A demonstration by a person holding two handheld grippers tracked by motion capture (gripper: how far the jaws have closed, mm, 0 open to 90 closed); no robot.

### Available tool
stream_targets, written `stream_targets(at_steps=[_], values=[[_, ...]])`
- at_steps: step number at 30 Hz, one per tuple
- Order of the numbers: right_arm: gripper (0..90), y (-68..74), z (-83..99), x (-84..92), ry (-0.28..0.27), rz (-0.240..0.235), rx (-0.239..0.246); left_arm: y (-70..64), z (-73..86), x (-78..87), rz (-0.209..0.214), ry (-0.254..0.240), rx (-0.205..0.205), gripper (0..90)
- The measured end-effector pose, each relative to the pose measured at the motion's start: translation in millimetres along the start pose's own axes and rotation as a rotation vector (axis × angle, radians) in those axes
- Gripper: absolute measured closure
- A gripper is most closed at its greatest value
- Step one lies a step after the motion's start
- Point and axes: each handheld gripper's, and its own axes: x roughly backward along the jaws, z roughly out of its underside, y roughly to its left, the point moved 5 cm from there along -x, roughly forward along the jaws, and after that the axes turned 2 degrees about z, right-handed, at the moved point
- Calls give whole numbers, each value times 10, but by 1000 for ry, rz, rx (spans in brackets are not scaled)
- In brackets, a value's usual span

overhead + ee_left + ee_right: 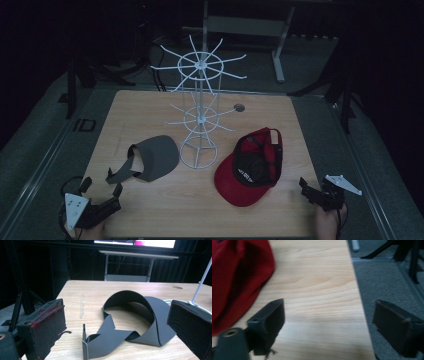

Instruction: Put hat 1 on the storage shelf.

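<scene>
From the high view, a white wire rack (199, 115) stands at the table's centre, two tiers of thin spokes above a round base ring; a grey visor (152, 159) lies at about eight o'clock from its base and a red cap (251, 167) at about four o'clock, upside down with its dark lining showing. The left gripper (100, 187) rests at the wooden table's (150, 107) near-left corner and the right gripper (305, 185) at the near-right edge, each with its jaws spread and nothing between them. In the left gripper view, the visor (135, 322) sits straight ahead at twelve o'clock between the two black padded jaws, well short of them; it looks like thin, floppy sheet material, its band curled into a loop and its strap ends splayed flat on the wood (one jaw pad is frayed and flecked red). A pinch on that limp strap could likely just drag or fold the visor rather than lift it. In the right gripper view, the cap's (237, 277) soft red fabric lies at ten o'clock, off the jaw line, so a straight close would probably catch only air, and the near table edge leaves little room for a nudge.
</scene>
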Motion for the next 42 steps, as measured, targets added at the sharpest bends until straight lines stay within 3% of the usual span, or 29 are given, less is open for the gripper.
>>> stream_targets(at_steps=[2, 5, 9, 13, 16, 18, 22, 25, 27, 30, 35, 42], values=[[102, 37, -48, 26, 16, -4, 24, -17, 5, -1, 5, 12, 2, 22], [92, 108, -151, 92, 1, -17, 45, -41, 1, -1, 34, 15, 25, 45], [91, 179, -268, 159, -29, -18, 68, -61, -16, 9, 41, 3, 21, 42], [90, 268, -424, 204, -63, -24, 90, -90, -42, 33, 76, 2, 62, 41], [92, 341, -527, 209, -68, -42, 102, -109, -40, 29, 85, 16, 61, 41], [92, 427, -604, 209, -34, -130, 57, -117, -38, 30, 78, 32, 44, 41], [92, 551, -709, 172, -43, -134, 83, -139, -28, 23, 97, 64, 55, 41], [92, 647, -760, 125, -40, -140, 88, -169, -30, 22, 153, 71, 84, 34], [91, 710, -782, 86, -33, -138, 99, -193, -36, 26, 174, 76, 79, 32], [91, 802, -797, 18, -30, -143, 110, -218, -34, 26, 161, 94, 51, 25], [92, 933, -773, -105, -6, -172, 116, -222, -82, 64, 116, 72, 18, 8], [136, 1096, -713, -344, -4, -123, 157, -214, -40, 42, 117, 118, 39, 9]])
